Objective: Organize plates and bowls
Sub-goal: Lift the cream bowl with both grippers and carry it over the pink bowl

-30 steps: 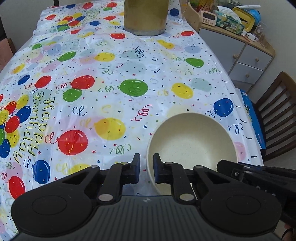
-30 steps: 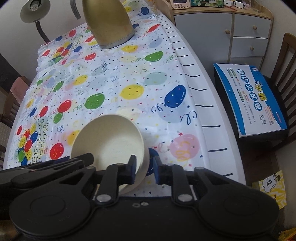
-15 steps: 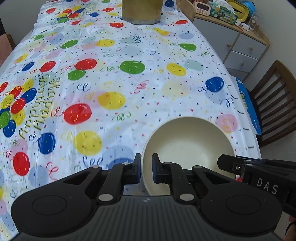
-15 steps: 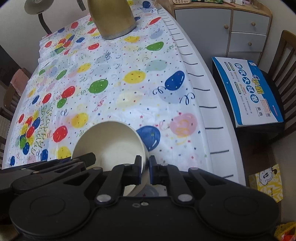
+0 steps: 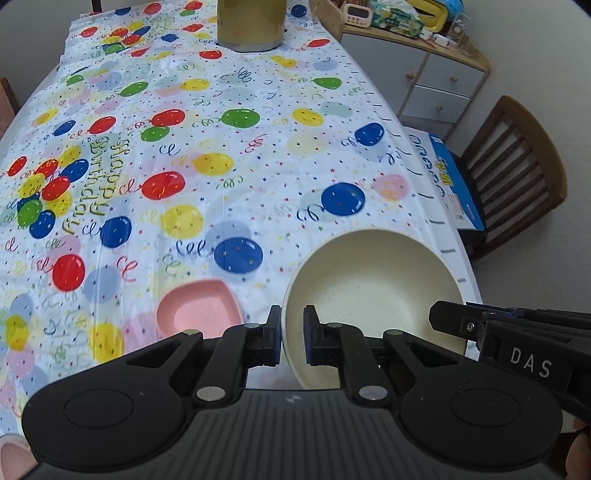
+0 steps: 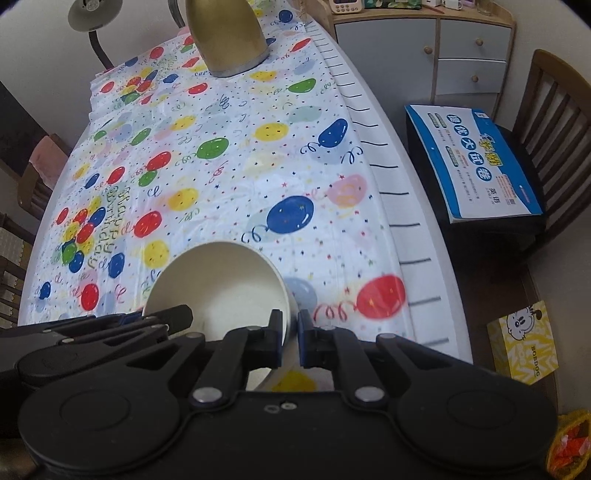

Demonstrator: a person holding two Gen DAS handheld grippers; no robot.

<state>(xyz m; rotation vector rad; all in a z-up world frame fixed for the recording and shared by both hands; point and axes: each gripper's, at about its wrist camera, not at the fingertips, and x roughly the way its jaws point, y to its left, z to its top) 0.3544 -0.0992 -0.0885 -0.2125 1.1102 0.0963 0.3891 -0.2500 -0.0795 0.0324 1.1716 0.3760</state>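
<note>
A cream bowl (image 5: 373,291) hangs above the balloon-print tablecloth (image 5: 221,147), held from two sides. My left gripper (image 5: 291,332) is shut on its left rim. My right gripper (image 6: 290,334) is shut on the opposite rim of the same cream bowl (image 6: 218,284). In the left wrist view the right gripper's black body reaches in from the right, over the bowl's far side. A pink square bowl (image 5: 195,314) sits on the cloth just left of my left gripper. Another pink dish (image 5: 11,456) shows only as a sliver at the bottom left corner.
A tall gold vessel (image 5: 251,26) stands at the table's far end. Past the right table edge are a wooden chair (image 6: 554,122) with a blue booklet (image 6: 476,162) on its seat, a grey drawer cabinet (image 6: 424,48) and a yellow box (image 6: 524,341) on the floor.
Both grippers have carried the cream bowl back toward the near end of the table and a little upward. The pink square bowl has come into the left wrist view.
</note>
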